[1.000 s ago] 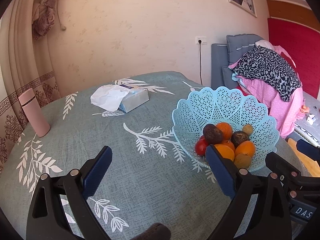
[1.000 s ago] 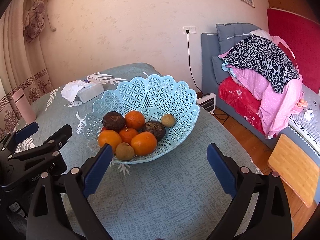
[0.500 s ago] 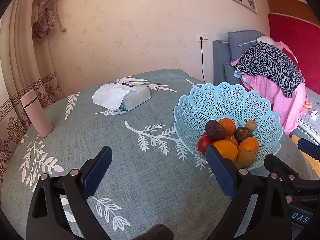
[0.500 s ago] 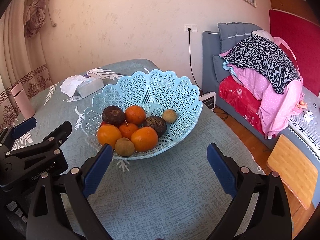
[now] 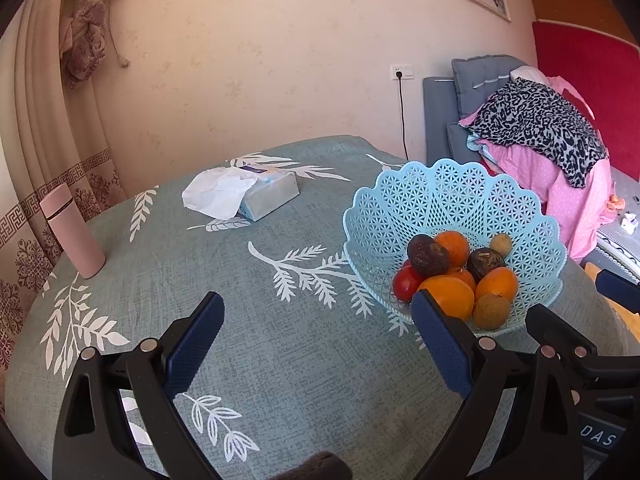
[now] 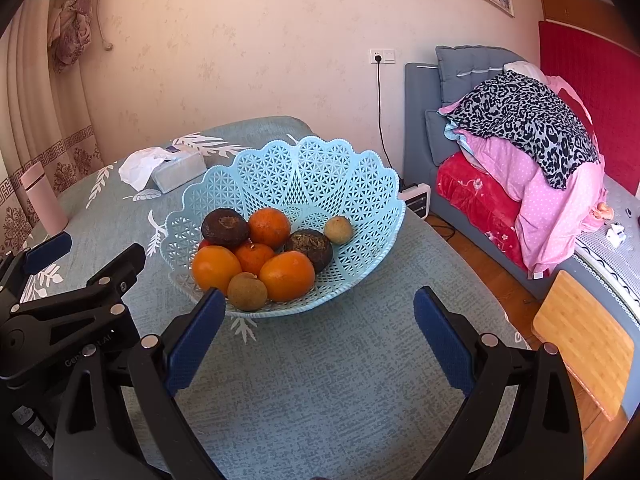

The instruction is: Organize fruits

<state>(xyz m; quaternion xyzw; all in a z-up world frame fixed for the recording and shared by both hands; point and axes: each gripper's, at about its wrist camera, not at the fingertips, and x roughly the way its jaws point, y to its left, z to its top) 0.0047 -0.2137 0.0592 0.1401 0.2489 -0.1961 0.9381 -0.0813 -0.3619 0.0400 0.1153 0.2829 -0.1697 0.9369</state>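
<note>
A light blue lattice basket (image 6: 320,168) (image 5: 452,200) stands on the round table with a grey-green leaf cloth (image 6: 320,380) (image 5: 280,320). Inside lie several oranges (image 6: 286,276) (image 5: 448,296), two dark brown fruits (image 6: 225,227), two small tan fruits (image 6: 247,291) and a red fruit (image 5: 406,283), mostly hidden in the right wrist view. My right gripper (image 6: 318,342) is open and empty just in front of the basket. My left gripper (image 5: 318,344) is open and empty to the basket's left; its body also shows in the right wrist view at the left edge.
A tissue box (image 5: 256,196) with a tissue sticking out lies at the table's far side. A pink flask (image 5: 72,236) stands near the left edge. Right of the table are a sofa piled with clothes (image 6: 532,136), a wooden stool (image 6: 584,340) and a small heater (image 6: 416,200).
Both grippers have drawn back and risen slightly; the basket sits a little farther from them and lower in both views. Both stay open. Nothing on the table moved.
</note>
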